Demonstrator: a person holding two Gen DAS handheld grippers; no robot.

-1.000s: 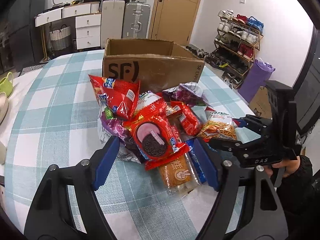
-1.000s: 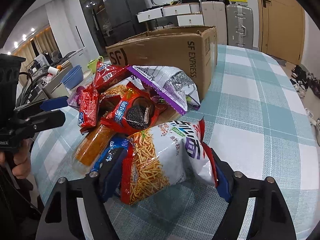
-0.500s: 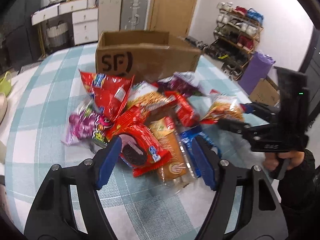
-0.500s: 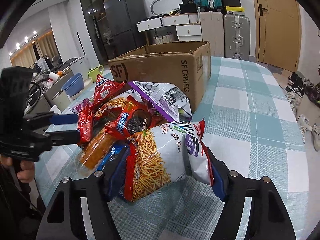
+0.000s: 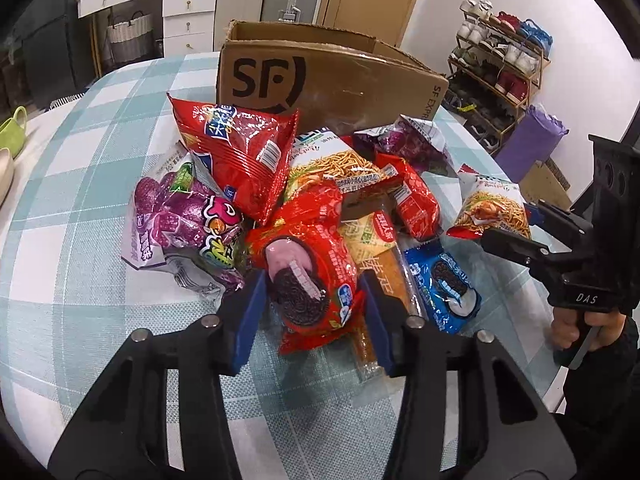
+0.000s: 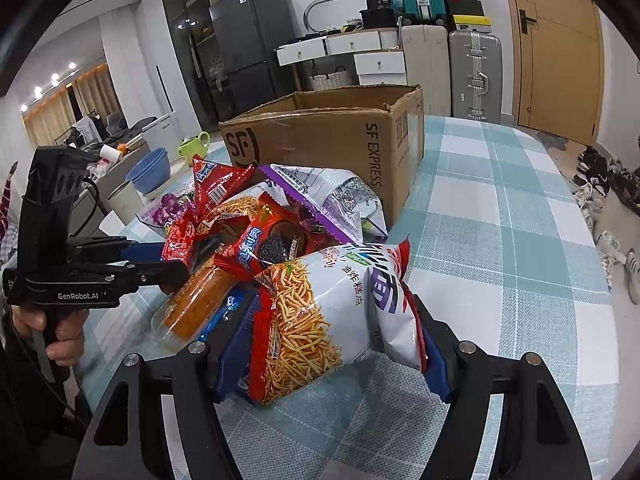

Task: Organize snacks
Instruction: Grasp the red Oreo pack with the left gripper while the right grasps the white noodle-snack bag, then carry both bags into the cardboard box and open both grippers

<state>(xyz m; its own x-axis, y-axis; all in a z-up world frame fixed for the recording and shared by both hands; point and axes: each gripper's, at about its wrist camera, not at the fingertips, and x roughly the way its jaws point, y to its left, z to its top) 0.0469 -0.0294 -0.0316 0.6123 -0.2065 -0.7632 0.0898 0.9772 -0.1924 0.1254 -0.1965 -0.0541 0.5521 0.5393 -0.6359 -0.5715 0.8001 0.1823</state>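
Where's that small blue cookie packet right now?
In the left wrist view, the blue cookie packet lies at the pile's right edge on the checked tablecloth, beside the long orange packet.

The cardboard box [image 5: 320, 76] carries a black "SF" logo on its front and "SF EXPRESS" down its side wall, at twelve o'clock in both views. "DAS" is printed on the right gripper [image 5: 516, 224] at three o'clock, left wrist view. "GenRobot.AI" is printed on the left gripper [image 6: 160, 258] at nine o'clock, right wrist view.
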